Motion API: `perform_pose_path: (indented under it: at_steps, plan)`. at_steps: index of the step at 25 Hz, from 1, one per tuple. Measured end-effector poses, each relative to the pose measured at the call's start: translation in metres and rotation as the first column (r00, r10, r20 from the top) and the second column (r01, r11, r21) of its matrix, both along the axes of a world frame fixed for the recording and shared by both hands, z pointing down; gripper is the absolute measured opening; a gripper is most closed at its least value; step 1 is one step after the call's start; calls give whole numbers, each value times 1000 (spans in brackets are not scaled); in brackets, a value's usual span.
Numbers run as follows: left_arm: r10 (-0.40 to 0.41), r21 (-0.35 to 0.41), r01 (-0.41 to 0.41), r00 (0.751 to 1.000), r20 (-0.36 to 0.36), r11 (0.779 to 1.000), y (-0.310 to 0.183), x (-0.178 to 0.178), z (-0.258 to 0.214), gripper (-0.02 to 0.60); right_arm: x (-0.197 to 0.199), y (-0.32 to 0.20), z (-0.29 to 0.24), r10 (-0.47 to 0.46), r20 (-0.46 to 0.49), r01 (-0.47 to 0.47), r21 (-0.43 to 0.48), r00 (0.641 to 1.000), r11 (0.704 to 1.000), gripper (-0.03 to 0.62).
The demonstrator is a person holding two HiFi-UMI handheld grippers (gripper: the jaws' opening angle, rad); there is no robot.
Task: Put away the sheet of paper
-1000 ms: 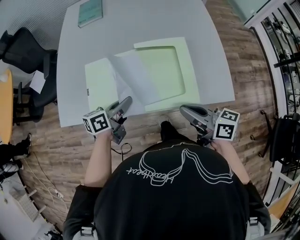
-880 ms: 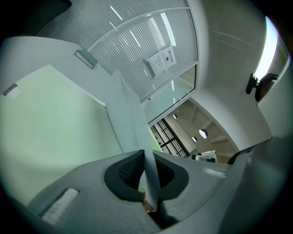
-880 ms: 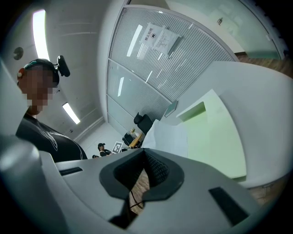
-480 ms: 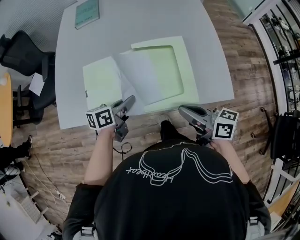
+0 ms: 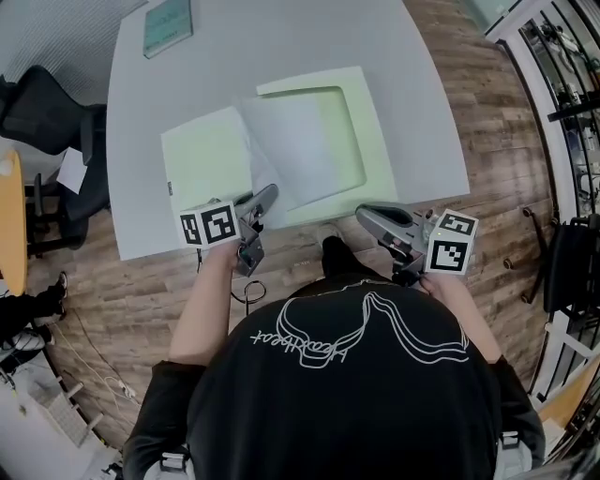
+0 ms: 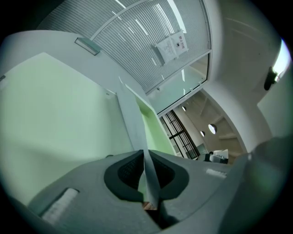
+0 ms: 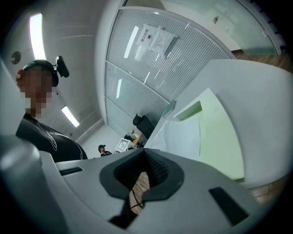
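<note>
Now, left hand-held gripper (image 5: 266, 197) clamping one sheet of paper (image 5: 286, 155), right hand-held gripper (image 5: 367, 215) seemingly closed, empty, one green folder (image 5: 375, 150)

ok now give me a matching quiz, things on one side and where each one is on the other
Things:
1 sheet of paper
2 green folder
3 teal book
4 right gripper

Places:
a at the table's far corner
b at the table's near edge, empty
c pinched in the left gripper
d lying open on the table

Pairs: 1-c, 2-d, 3-a, 4-b
</note>
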State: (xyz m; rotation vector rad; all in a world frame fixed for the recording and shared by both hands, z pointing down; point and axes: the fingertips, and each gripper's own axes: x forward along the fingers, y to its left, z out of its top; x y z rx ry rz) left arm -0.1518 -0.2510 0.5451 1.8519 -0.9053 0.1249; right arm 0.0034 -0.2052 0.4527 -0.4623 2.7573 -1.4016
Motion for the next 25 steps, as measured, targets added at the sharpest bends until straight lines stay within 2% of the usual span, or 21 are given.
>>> perform_pose_path:
  at_steps: [17, 25]
  plan:
    - [46, -42, -46, 999, -6, 998, -11, 22, 6, 12, 3, -3, 3, 30, 17, -29, -27, 999, 999, 9]
    - [108, -60, -107, 994, 19, 992, -8, 35, 8, 14, 5, -2, 4, 39, 32, -38, -35, 999, 999, 9]
